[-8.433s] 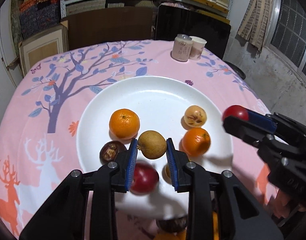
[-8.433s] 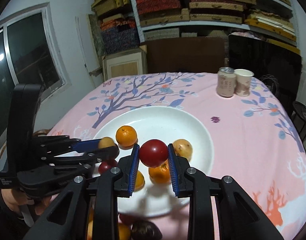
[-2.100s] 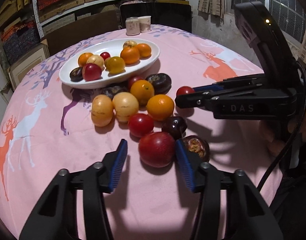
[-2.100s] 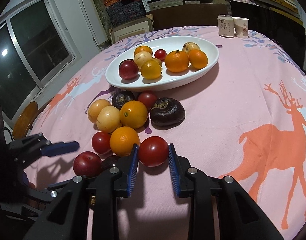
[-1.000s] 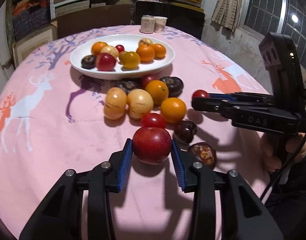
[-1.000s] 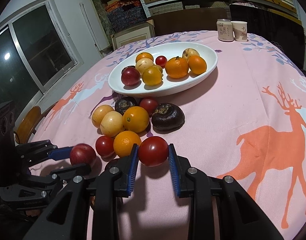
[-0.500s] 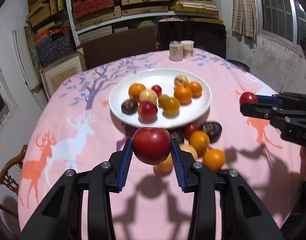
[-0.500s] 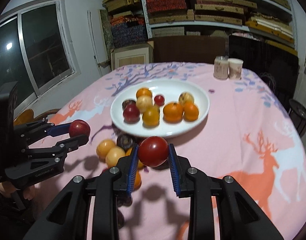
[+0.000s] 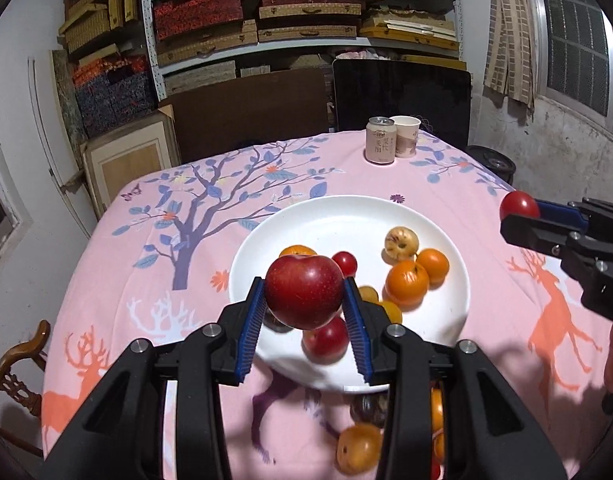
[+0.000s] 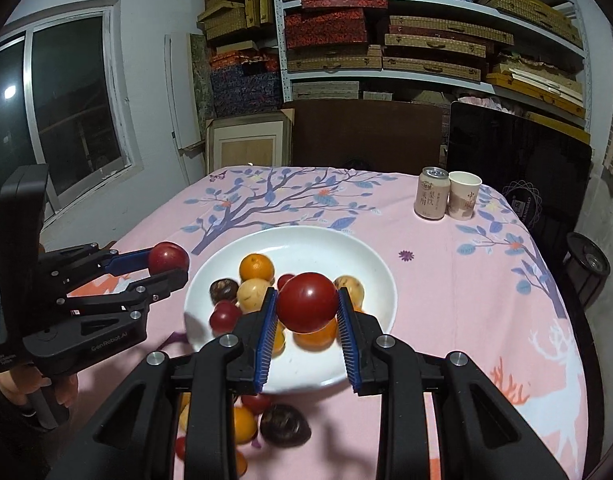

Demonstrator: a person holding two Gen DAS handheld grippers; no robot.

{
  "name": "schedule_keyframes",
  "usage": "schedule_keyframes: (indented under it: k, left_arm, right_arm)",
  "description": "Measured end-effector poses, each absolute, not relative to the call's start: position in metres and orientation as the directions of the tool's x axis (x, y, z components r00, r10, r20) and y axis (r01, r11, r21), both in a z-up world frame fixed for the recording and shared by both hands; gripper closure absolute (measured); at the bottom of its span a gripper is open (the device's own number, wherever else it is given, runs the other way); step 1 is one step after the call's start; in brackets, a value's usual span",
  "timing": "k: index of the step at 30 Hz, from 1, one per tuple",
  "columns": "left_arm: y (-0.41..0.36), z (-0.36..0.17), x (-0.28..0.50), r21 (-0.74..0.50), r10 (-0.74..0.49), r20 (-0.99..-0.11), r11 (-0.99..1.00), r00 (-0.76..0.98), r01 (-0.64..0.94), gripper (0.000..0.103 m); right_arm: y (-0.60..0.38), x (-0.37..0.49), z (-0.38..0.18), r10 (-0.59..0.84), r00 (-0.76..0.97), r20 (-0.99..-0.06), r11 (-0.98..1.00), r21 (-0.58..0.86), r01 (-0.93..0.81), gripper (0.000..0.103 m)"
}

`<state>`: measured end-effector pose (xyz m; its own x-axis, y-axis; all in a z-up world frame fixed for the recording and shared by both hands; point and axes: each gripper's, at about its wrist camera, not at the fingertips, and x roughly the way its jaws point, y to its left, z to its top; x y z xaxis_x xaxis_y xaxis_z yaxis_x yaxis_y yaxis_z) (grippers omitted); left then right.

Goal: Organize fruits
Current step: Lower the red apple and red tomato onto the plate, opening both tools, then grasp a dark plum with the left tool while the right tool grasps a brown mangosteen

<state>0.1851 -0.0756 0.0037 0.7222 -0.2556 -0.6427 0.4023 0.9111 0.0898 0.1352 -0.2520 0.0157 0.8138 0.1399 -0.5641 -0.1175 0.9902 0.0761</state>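
My left gripper is shut on a red apple and holds it in the air over the near left part of the white plate. My right gripper is shut on a red tomato and holds it above the plate. The plate carries several fruits: oranges, a pale apple, a small red fruit and a red apple. In the right wrist view the left gripper is left of the plate; in the left wrist view the right gripper is to its right.
More fruits lie on the pink tablecloth in front of the plate, among them an orange and a dark fruit. A can and a paper cup stand at the table's far side. A wooden chair is at the left.
Both grippers have lifted their fruits off the tablecloth and carried them forward, so they now hang over the plate. The loose fruits have dropped to the bottom of both views.
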Motion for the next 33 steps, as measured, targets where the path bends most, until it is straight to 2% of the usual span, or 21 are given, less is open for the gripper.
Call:
schedule_keyframes:
  k: [4, 14, 16, 17, 18, 20, 27, 33]
  left_arm:
    - [-0.081, -0.006, 0.225, 0.022, -0.294, -0.682, 0.907, 0.670, 0.420, 0.065]
    - [-0.104, -0.044, 0.294, -0.036, -0.304, -0.769, 0.899, 0.562, 0.437, 0.065]
    - [-0.109, -0.048, 0.299, -0.030, -0.300, -0.773, 0.897, 0.559, 0.440, 0.060]
    - [-0.109, -0.049, 0.301, -0.025, -0.293, -0.772, 0.901, 0.564, 0.434, 0.054]
    - [-0.107, -0.047, 0.301, -0.031, -0.293, -0.770, 0.904, 0.566, 0.426, 0.050]
    - [-0.100, -0.040, 0.298, -0.048, -0.310, -0.746, 0.908, 0.589, 0.416, 0.036]
    - [-0.076, -0.013, 0.252, -0.020, -0.313, -0.696, 0.908, 0.646, 0.419, 0.034]
    - [-0.046, -0.018, 0.180, 0.009, -0.308, -0.698, 0.899, 0.646, 0.438, 0.030]
  right_arm:
    - [-0.254, 0.166, 0.006, 0.138, 0.803, -0.580, 0.990, 0.087, -0.107, 0.073]
    - [-0.235, 0.233, -0.042, 0.159, 0.724, -0.671, 0.987, 0.082, -0.141, 0.073]
    - [-0.232, 0.236, -0.045, 0.152, 0.721, -0.676, 0.988, 0.077, -0.136, 0.071]
    - [-0.233, 0.236, -0.045, 0.143, 0.725, -0.674, 0.989, 0.073, -0.128, 0.064]
    - [-0.234, 0.232, -0.044, 0.147, 0.732, -0.665, 0.989, 0.078, -0.128, 0.062]
    - [-0.239, 0.224, -0.038, 0.145, 0.746, -0.650, 0.989, 0.077, -0.125, 0.061]
    - [-0.252, 0.174, -0.026, 0.151, 0.756, -0.637, 0.988, 0.107, -0.107, 0.061]
    - [-0.254, 0.101, -0.040, 0.183, 0.727, -0.662, 0.983, 0.144, -0.117, 0.060]
